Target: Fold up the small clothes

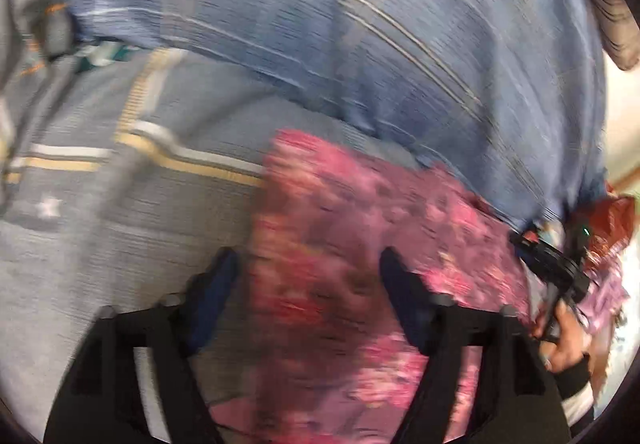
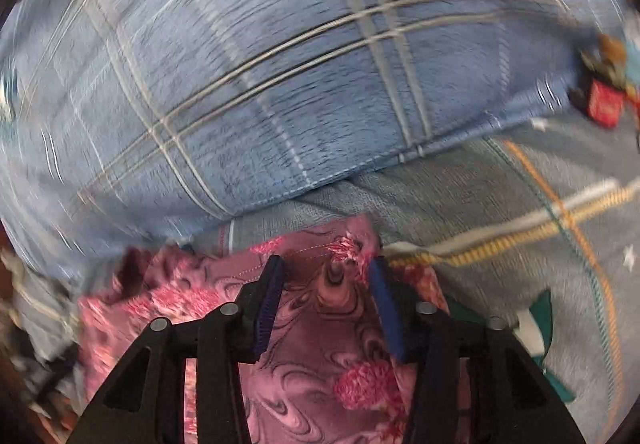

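On the grey striped bedcover (image 2: 500,203), beside a blue plaid cloth (image 2: 280,83): one pink floral garment (image 2: 320,364). Left tongs (image 1: 308,284) spread above it; right tongs (image 2: 326,276) parted, seemingly not pinching its hem, though blur obscures contact.

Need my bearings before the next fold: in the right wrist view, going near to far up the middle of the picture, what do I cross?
right gripper, jaws apart over the cloth → pink floral garment → grey bedspread with the yellow stripe → blue plaid fabric at the far end.
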`<state>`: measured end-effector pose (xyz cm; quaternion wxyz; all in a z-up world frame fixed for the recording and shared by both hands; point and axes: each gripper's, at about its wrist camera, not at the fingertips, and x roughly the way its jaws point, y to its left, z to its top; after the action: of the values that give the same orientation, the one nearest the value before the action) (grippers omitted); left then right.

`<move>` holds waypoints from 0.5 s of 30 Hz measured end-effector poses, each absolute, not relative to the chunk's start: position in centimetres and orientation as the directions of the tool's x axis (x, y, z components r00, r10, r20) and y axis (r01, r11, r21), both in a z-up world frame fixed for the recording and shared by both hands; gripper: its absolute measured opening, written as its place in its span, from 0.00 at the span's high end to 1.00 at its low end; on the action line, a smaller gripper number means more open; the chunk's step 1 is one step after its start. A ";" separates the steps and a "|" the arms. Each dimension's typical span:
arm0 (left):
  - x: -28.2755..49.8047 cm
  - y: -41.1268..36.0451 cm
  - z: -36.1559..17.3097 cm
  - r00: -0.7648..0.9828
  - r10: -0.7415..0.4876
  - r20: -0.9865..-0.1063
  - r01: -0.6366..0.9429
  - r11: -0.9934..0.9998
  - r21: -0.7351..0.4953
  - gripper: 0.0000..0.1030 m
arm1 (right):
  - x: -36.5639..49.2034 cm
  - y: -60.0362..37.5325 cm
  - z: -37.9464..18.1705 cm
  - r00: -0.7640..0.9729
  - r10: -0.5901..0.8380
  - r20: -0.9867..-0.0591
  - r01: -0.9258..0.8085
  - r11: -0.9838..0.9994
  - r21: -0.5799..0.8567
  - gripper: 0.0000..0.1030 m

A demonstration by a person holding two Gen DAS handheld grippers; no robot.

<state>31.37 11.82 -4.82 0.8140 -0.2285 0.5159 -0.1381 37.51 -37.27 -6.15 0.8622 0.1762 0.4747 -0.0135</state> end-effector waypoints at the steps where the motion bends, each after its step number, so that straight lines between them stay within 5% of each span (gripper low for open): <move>1: 31.4 11.2 -4.9 0.413 -0.479 -0.775 0.002 0.851 -0.525 0.78 | 37.5 -36.6 -5.5 0.559 0.176 -0.810 0.131 0.946 0.295 0.97; 4: 31.1 10.8 -5.2 0.450 -0.392 -0.802 -0.030 0.891 -0.453 0.82 | 36.3 -37.0 -4.0 0.630 0.199 -0.751 0.117 0.931 0.345 0.99; 10: 30.6 11.8 -3.7 0.503 -0.341 -0.794 -0.049 0.906 -0.420 0.85 | 35.4 -39.5 -6.1 0.575 0.128 -0.808 0.261 0.907 0.330 0.94; 13: 30.0 12.0 -2.4 0.513 -0.414 -0.752 0.000 0.876 -0.482 0.74 | 33.3 -38.9 -4.4 0.660 0.204 -0.723 0.224 0.865 0.449 0.94; 15: 29.6 11.4 -2.1 0.511 -0.437 -0.740 0.030 0.870 -0.493 0.57 | 32.4 -37.5 -4.1 0.663 0.280 -0.694 0.157 0.855 0.495 0.91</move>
<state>29.55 11.42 -2.06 0.8424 -0.2142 0.4746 -0.1388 32.38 -37.51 -4.09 0.8720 0.2672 0.4087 0.0355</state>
